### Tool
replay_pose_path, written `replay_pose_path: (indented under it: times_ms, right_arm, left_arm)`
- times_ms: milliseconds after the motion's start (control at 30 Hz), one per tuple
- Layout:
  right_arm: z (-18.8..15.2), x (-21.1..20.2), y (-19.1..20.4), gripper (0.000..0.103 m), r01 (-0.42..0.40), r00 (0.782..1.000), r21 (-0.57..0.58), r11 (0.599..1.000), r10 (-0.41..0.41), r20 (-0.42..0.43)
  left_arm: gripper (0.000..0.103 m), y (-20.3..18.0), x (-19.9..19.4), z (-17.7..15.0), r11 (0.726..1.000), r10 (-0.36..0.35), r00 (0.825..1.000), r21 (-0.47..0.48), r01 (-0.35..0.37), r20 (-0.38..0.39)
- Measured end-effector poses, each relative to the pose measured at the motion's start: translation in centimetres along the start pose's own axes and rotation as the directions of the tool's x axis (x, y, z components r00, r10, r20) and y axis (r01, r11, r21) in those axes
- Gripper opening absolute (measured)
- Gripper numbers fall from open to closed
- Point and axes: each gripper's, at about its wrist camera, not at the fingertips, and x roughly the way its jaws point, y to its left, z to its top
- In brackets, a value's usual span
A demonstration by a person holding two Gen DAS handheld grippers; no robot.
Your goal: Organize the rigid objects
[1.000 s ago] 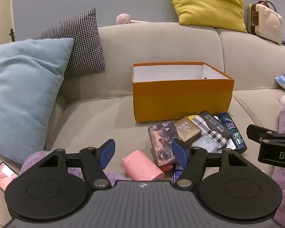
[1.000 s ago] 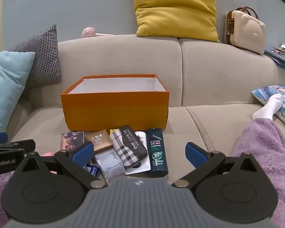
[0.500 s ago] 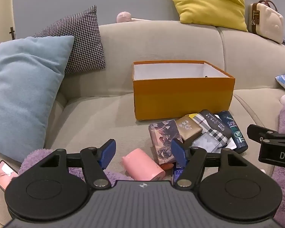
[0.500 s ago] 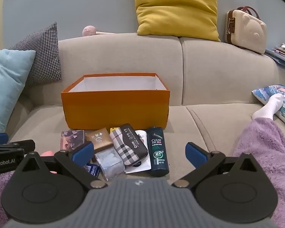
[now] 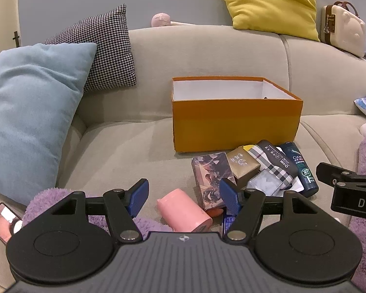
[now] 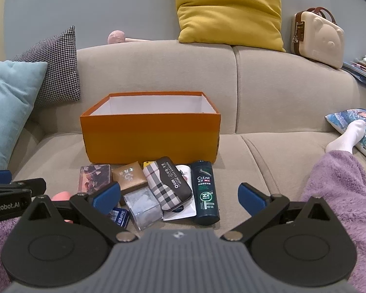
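Note:
An open orange box (image 5: 234,122) (image 6: 151,136) with a white inside stands on the sofa seat. In front of it lies a heap of small objects: a pink cylinder (image 5: 184,210), a picture-printed box (image 5: 211,173) (image 6: 94,177), a gold box (image 5: 242,164) (image 6: 129,175), a plaid case (image 6: 168,185), a clear cube (image 6: 144,204) and a dark green bottle (image 6: 205,193) (image 5: 301,168). My left gripper (image 5: 183,196) is open and empty, with the pink cylinder between its fingers. My right gripper (image 6: 179,195) is open and empty over the heap.
A light blue cushion (image 5: 29,112) and a houndstooth cushion (image 5: 102,56) lean at the left. A yellow cushion (image 6: 229,9) and a cream case (image 6: 317,36) sit on the sofa back. Purple fleece legs (image 6: 341,195) and a phone (image 5: 3,221) lie near.
Both views have shifted slightly: the box and heap sit a little lower and nearer. The grippers stay open and hold nothing.

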Motion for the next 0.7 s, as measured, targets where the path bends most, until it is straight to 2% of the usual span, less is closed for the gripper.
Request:
replay_pose_path:
  times_ms: [700]
  right_arm:
    - [-0.11, 0.25, 0.10, 0.102, 0.007, 1.000, 0.004, 1.000, -0.006, -0.018]
  left_arm:
    - [0.078, 0.10, 0.12, -0.06, 1.000, -0.018, 1.000, -0.011, 0.018, -0.016]
